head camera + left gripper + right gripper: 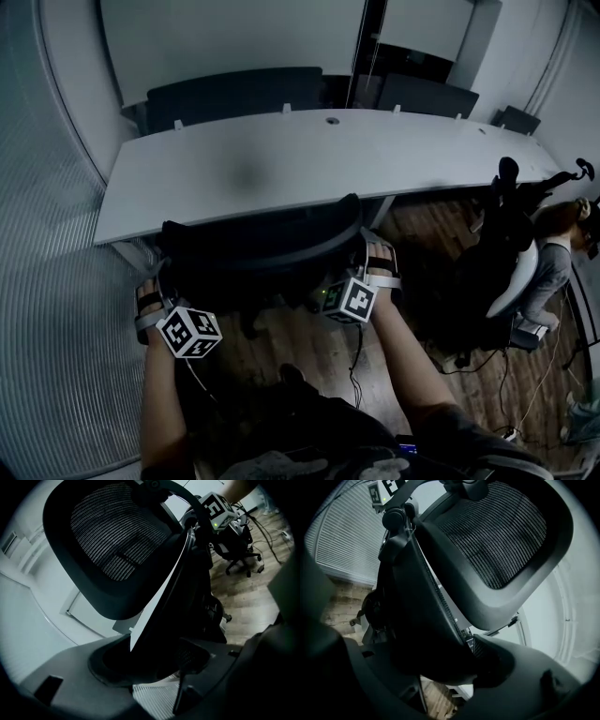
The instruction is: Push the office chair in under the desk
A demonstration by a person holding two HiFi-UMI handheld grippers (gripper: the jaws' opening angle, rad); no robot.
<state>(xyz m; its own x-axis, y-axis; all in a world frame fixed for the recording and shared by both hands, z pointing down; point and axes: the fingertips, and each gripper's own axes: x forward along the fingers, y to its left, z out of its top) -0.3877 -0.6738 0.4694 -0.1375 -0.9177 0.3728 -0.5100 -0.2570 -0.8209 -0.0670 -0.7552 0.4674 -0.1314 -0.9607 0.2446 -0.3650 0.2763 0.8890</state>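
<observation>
1. Two sets of jaw tips are hidden in the head view, behind the office chair. Only the left marker cube shows at 7 o'clock of the backrest, and the right marker cube at 5 o'clock.
2. Seat, base and castors are covered by the backrest and the desk. Can't tell how far under the seat sits.
3. Both gripper views are very dark low down, so the pad edges are hard to make out.
4. Left gripper: jaws wide, pinching the backrest's side frame.
5. Right gripper: same, clamped on the opposite side frame, pad against it.
6. Chair: black, with a curved thick-rimmed mesh panel up top. It stands at the desk's 6 o'clock edge, backrest top overlapping that edge.
7. At 3 o'clock a seated person is cut off by the frame, beside a second chair.
</observation>
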